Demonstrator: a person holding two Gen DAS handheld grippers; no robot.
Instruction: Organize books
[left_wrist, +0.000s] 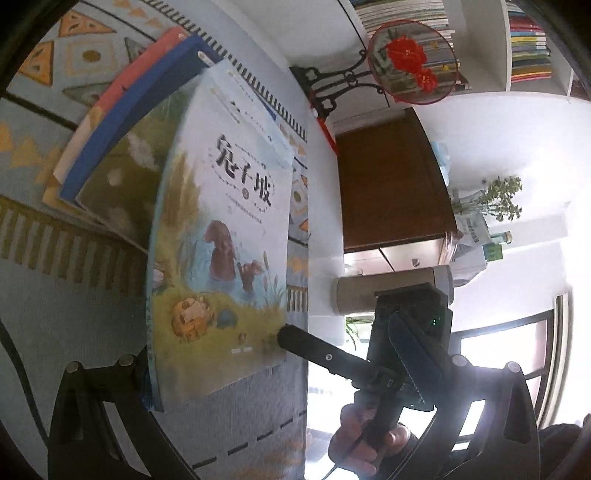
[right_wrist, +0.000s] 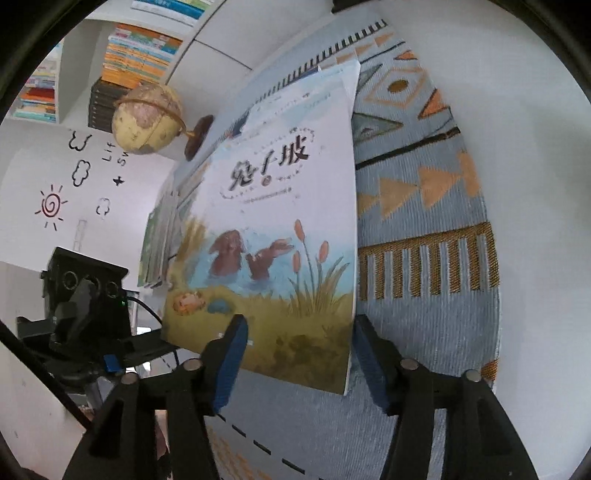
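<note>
The bottom edge of a picture book (right_wrist: 280, 236) is straddled by the parted right gripper (right_wrist: 299, 354) above a patterned cloth (right_wrist: 424, 229); a globe (right_wrist: 147, 118) is seen behind.

The picture book (right_wrist: 280, 236) cover has big black characters reading 兔子坡, small print under it too blurry to make out. On the far-left wall (right_wrist: 22, 177) there's partial lettering, "Lif" and "Sw".

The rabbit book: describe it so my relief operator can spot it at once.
Find the patterned blue-and-orange mat. On it, the rabbit book is the nearest of the books, between the right gripper fingers. Unlike the blue-edged book behind, its pale cover shows two brown rabbits in water among reeds.
</note>
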